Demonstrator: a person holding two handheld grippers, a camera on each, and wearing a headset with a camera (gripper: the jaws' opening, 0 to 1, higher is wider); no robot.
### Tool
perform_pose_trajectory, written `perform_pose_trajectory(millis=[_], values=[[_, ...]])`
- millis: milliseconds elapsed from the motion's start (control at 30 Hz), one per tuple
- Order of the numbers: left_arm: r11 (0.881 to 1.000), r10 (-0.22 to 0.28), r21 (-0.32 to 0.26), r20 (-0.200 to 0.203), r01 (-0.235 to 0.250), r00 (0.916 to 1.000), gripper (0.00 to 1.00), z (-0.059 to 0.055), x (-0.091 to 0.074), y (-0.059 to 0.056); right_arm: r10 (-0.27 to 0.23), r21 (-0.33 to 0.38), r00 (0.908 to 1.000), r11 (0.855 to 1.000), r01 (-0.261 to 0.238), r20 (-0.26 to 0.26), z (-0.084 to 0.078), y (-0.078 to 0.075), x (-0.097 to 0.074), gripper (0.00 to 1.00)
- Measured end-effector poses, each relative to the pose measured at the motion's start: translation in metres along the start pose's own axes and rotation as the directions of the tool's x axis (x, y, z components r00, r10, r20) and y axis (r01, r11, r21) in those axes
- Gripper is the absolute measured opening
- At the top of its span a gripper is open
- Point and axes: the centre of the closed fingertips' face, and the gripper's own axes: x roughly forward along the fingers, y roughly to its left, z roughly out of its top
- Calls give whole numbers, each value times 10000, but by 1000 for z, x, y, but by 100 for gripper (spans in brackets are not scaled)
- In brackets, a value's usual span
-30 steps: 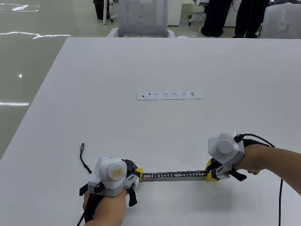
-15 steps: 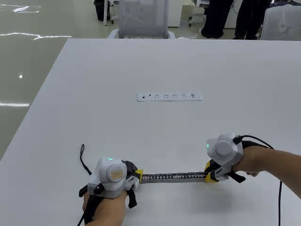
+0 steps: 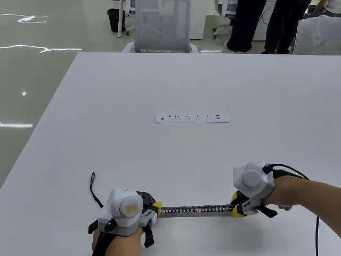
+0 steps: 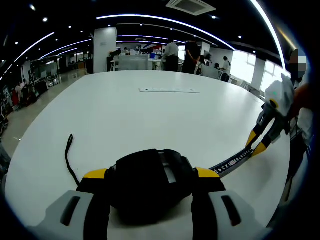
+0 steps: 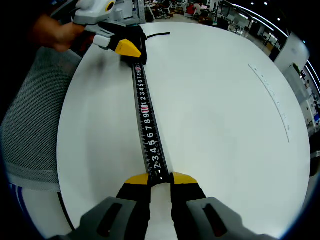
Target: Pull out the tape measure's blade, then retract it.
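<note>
The left claw point(image 4: 150, 174) clamps the black tape measure point(image 4: 150, 190) while the right claw point(image 5: 160, 176) pinches the tip of its blade point(image 5: 147, 120), stretched between them along the worktop point(image 3: 186, 80).

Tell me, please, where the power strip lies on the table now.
In the head view the power strip lies flat near the middle of the white table, well beyond the extended blade.
</note>
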Motion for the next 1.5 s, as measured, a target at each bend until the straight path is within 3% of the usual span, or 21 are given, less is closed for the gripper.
perform_pose_trajectory(millis=[1500], values=[[10000, -94, -15, 56, 95, 9999, 63, 0, 0, 0, 136, 36, 9999, 9999, -136, 6, 9, 2, 4, 14]])
